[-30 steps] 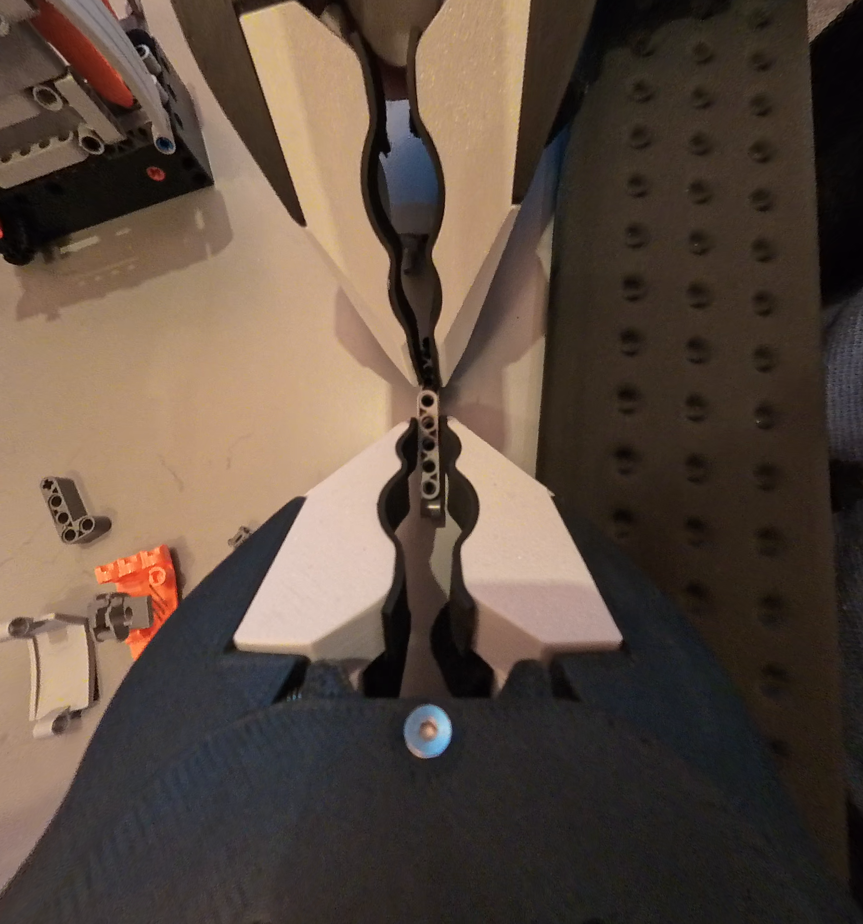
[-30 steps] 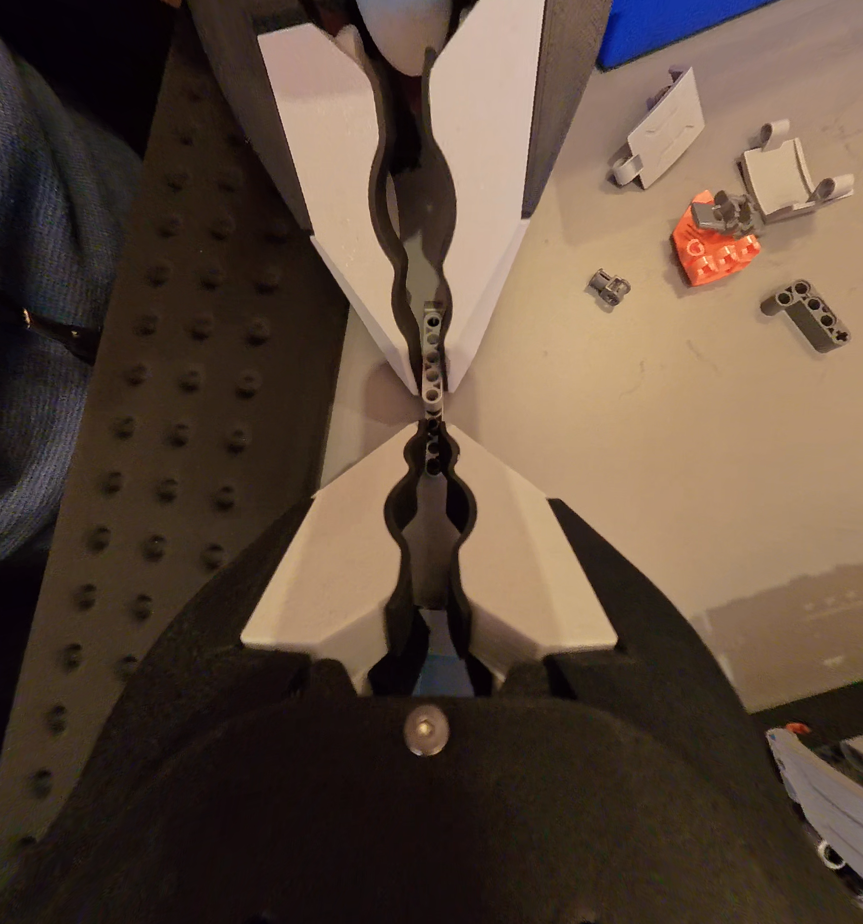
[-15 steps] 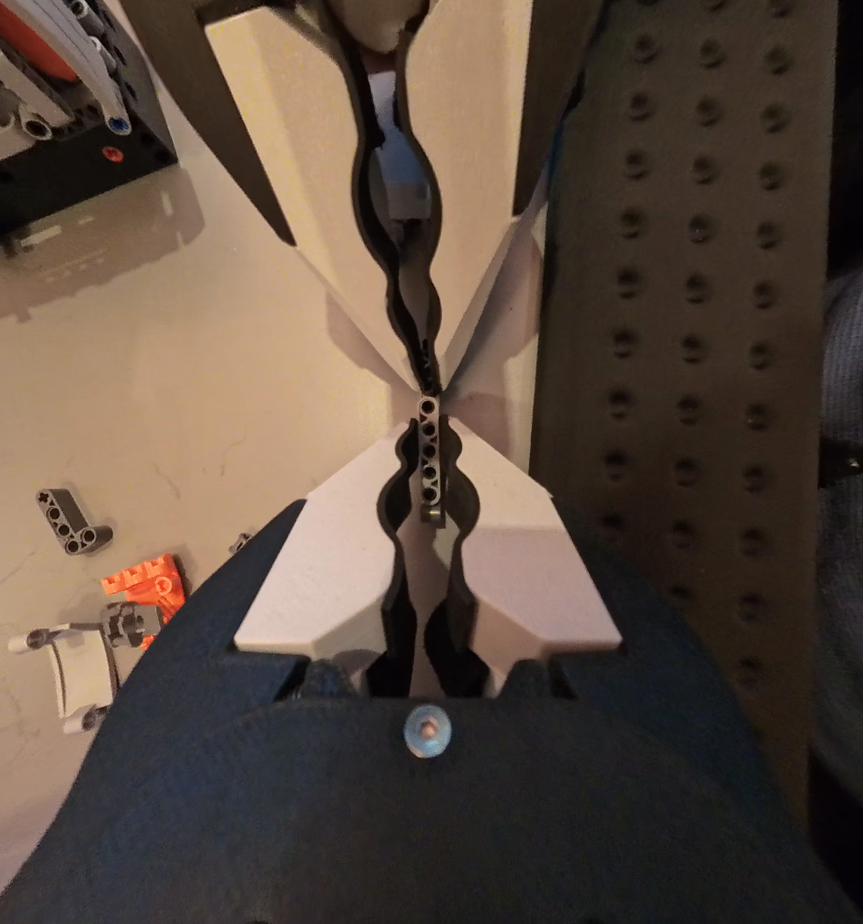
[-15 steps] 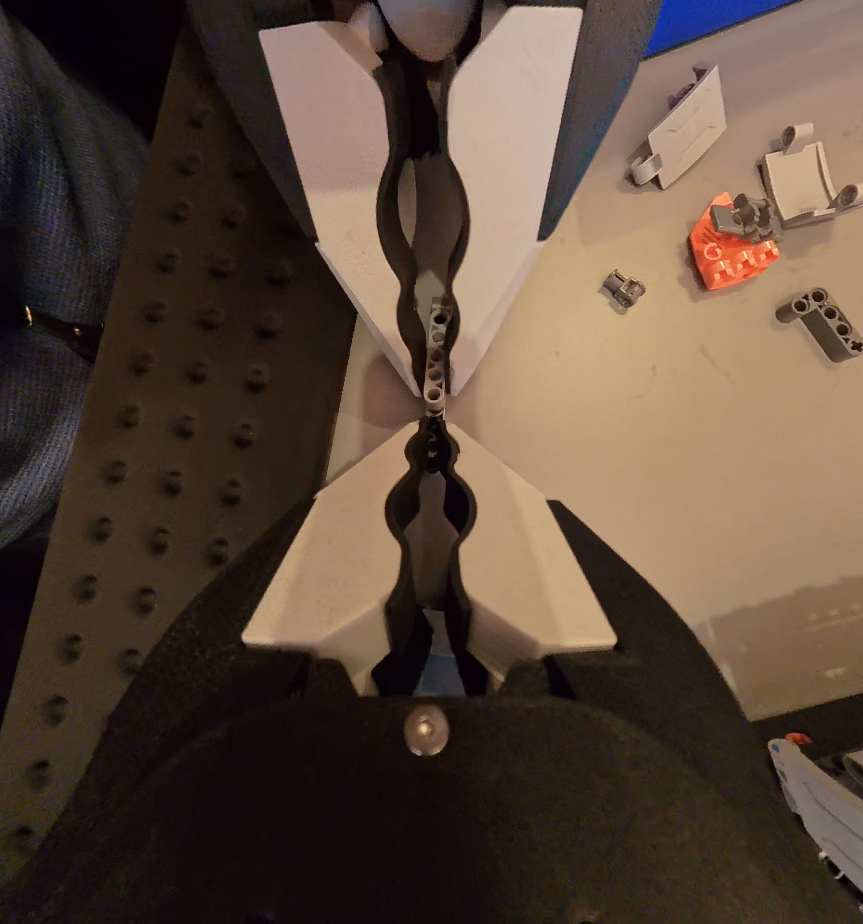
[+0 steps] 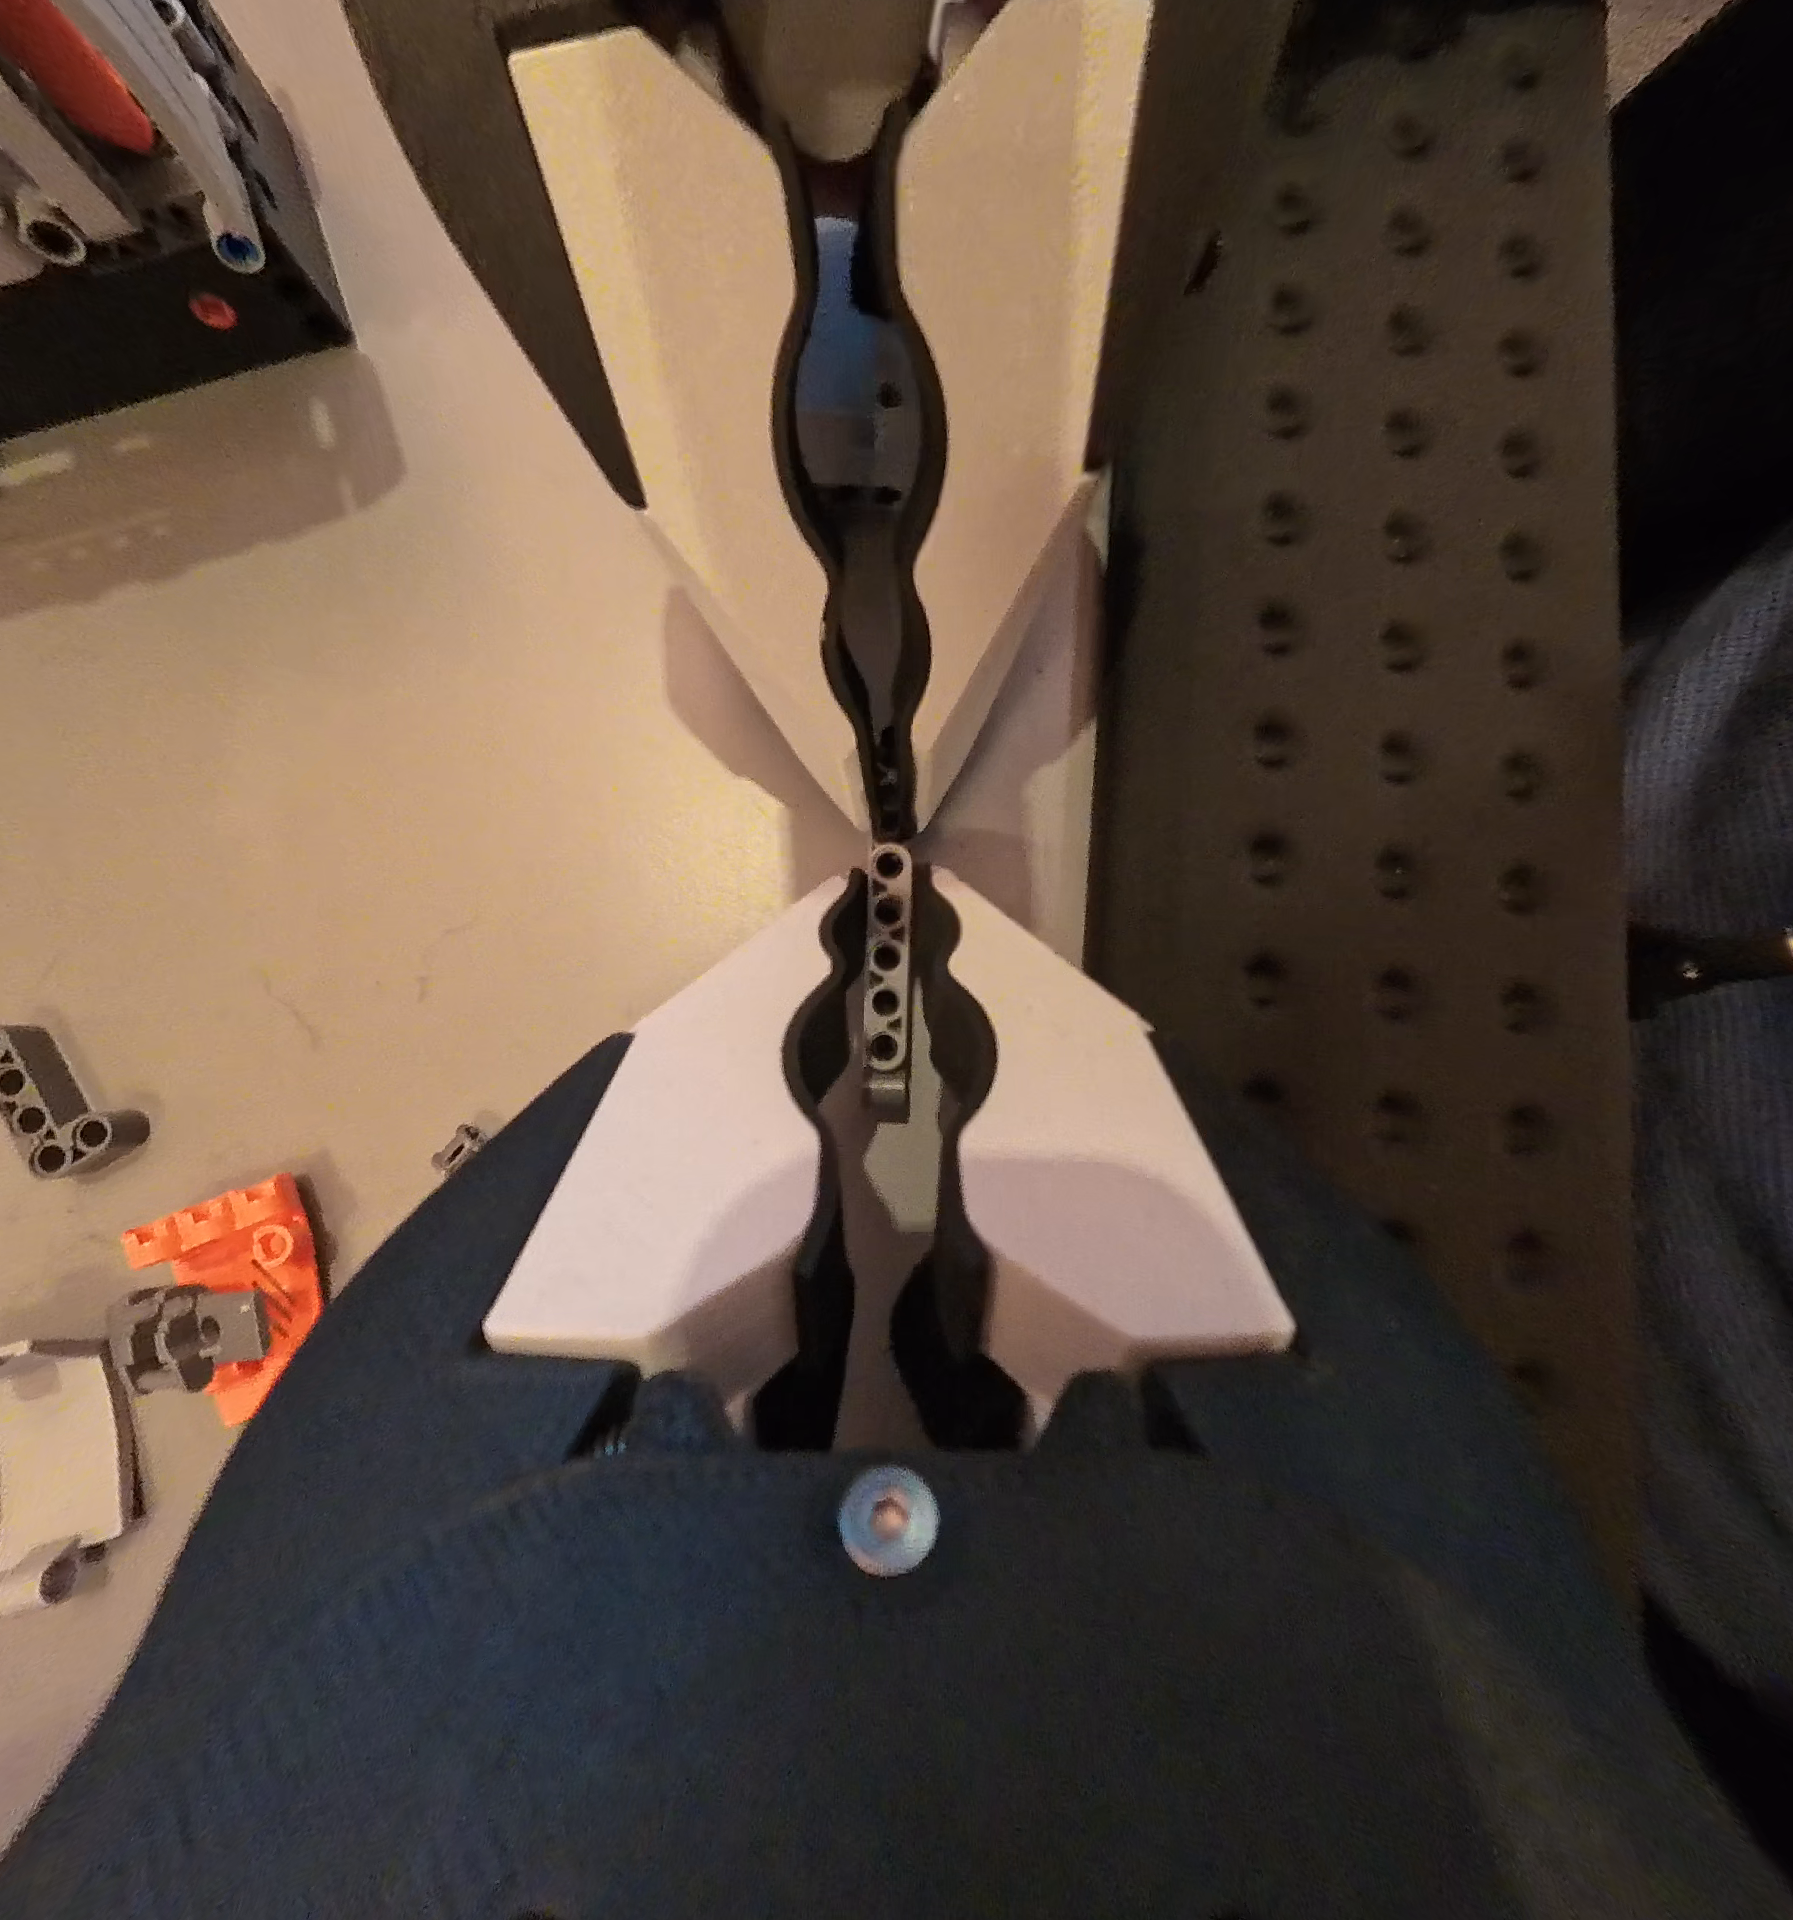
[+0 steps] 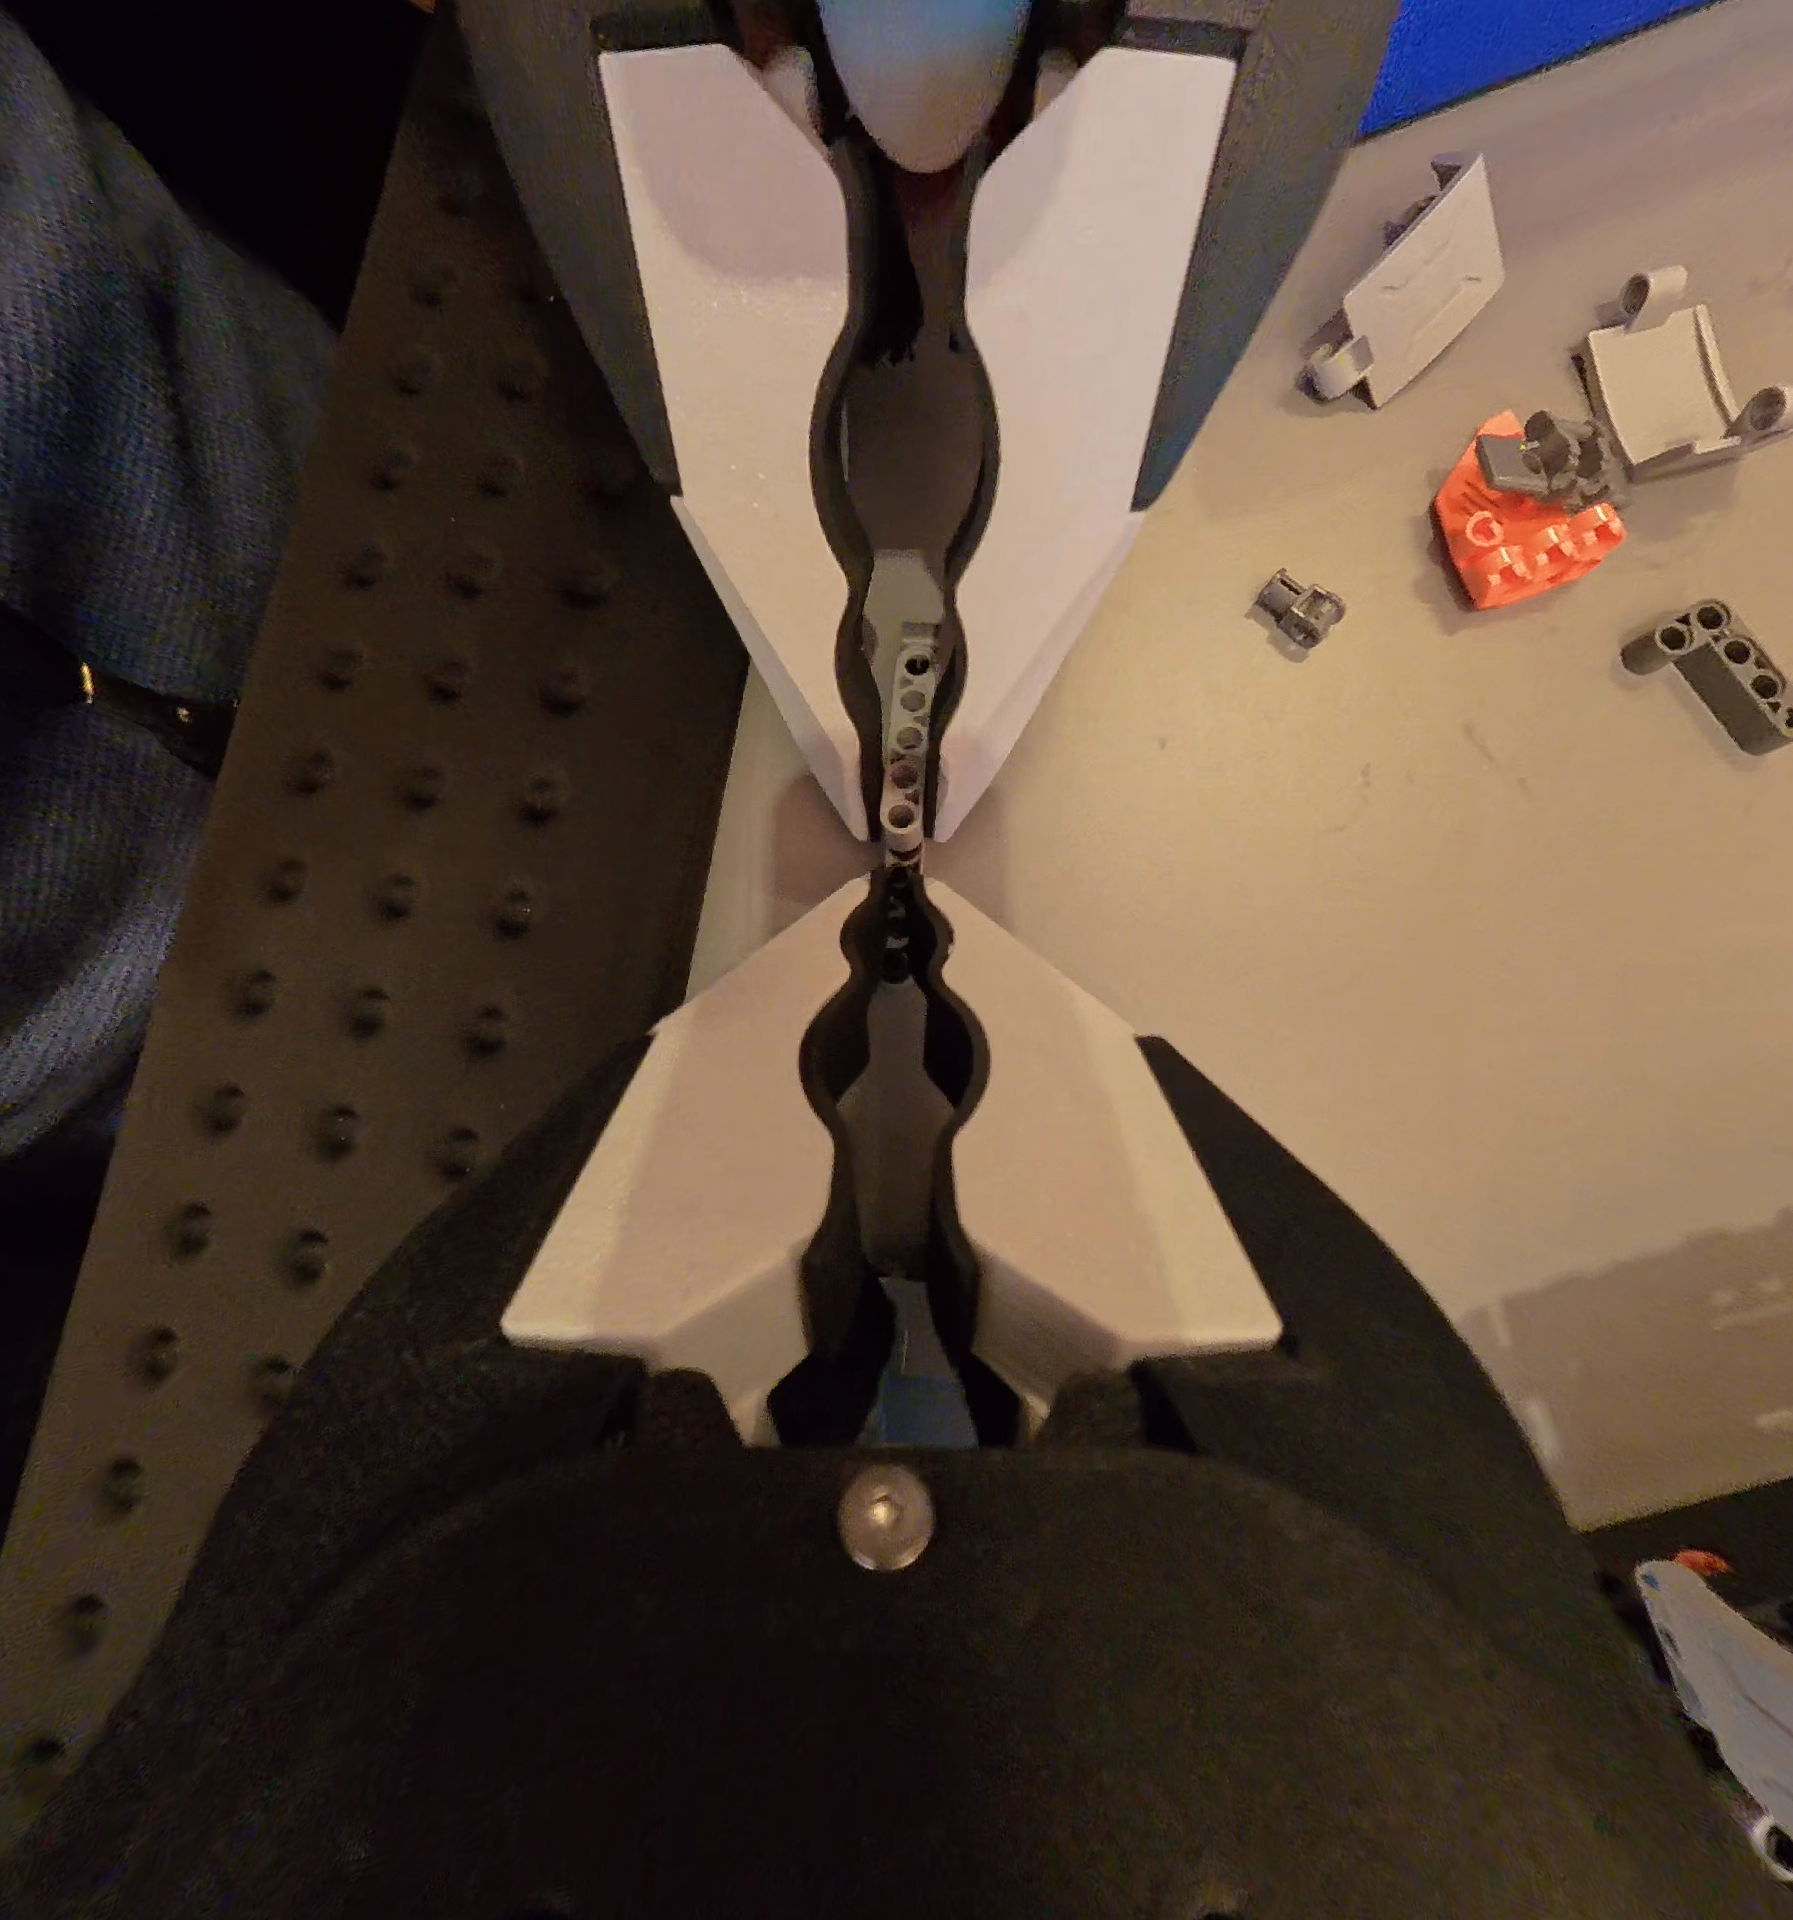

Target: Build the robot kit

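My two grippers meet tip to tip above a beige table [image 5: 300,779]. My left gripper [image 5: 892,878] is shut on a thin grey beam with a row of holes [image 5: 888,966]; the beam's end sticks out just past the fingertips. It also shows in the right wrist view [image 6: 910,717], held by the left gripper [image 6: 902,821] opposite. My right gripper [image 6: 900,883] is shut on a small black piece with holes [image 6: 897,930], also seen in the left wrist view [image 5: 890,769]. The beam's end and the black piece touch end to end.
A dark perforated strip [image 5: 1391,727] runs along the table edge beside a person's blue clothing [image 5: 1754,935]. A black, grey and orange brick model [image 5: 92,229] stands far left. Loose parts lie nearby: grey L-beam [image 6: 1723,675], orange piece [image 6: 1526,530], white panels [image 6: 1411,291], small connector [image 6: 1302,608]. The grippers are tip to tip, or close to it.
Both grippers stay shut and tip to tip. They have shifted only slightly over the table, and the grey beam now sits a little tilted against the black piece.
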Available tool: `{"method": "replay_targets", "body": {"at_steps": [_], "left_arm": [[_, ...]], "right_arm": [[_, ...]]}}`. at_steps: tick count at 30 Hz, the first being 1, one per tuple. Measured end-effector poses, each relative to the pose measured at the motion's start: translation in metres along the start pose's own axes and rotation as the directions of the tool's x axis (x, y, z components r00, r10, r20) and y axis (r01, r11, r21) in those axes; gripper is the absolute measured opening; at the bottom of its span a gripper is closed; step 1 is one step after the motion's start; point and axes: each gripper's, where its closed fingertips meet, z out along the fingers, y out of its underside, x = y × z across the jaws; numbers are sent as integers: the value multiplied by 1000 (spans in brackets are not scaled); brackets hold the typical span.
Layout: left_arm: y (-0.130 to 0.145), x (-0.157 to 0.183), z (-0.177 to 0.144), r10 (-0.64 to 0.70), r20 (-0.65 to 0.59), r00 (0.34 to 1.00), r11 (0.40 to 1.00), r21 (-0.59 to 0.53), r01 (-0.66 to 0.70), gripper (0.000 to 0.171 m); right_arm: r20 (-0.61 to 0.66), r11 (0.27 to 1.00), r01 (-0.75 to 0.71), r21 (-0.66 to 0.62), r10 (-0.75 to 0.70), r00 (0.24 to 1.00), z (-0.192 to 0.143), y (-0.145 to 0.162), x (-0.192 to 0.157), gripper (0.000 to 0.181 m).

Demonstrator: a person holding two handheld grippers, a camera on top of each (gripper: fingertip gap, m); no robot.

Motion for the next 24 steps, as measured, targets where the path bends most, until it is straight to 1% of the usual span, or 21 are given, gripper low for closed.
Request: {"method": "replay_targets", "body": {"at_steps": [3, 5, 6, 7, 8, 13, 15, 20, 24], "left_arm": [[0, -2, 0, -4, 12, 1000, 1000, 13, 3, 5], [0, -2, 0, -6, 8, 1000, 1000, 28, 6, 5], [0, -1, 0, -9, 4, 1000, 999, 32, 9, 5], [0, -1, 0, -10, 3, 1000, 999, 34, 10, 5], [0, -2, 0, -12, 4, 1000, 999, 35, 12, 5], [-2, -1, -1, -7, 8, 1000, 999, 51, 6, 4], [-5, -1, -3, -23, -6, 1000, 997, 74, 23, 5], [-4, 0, -5, 23, 22, 999, 998, 66, -25, 5], [-4, 1, -5, 7, 1, 1000, 997, 72, -7, 5]], "right_arm": [[-27, 1000, 7, 0, -7, 1000, 0, -1, 3, 2], [-21, 1000, -7, 9, 7, 1000, 1, -2, 3, 10], [-14, 1000, -14, 14, 15, 1000, 1, -3, 2, 9], [-11, 1000, -17, 13, 17, 1000, 3, -3, 2, 2], [-14, 1000, -18, 11, 18, 1000, 3, -3, 2, 2], [-15, 1000, -14, 10, 14, 1000, 4, -3, 2, 2], [-18, 1000, -10, 12, 10, 1000, 4, -3, 2, 2], [-17, 1000, -1, 12, 2, 1000, 5, -3, 1, 2], [-13, 1000, 4, 13, -4, 1000, 6, -3, 0, 2]]}}
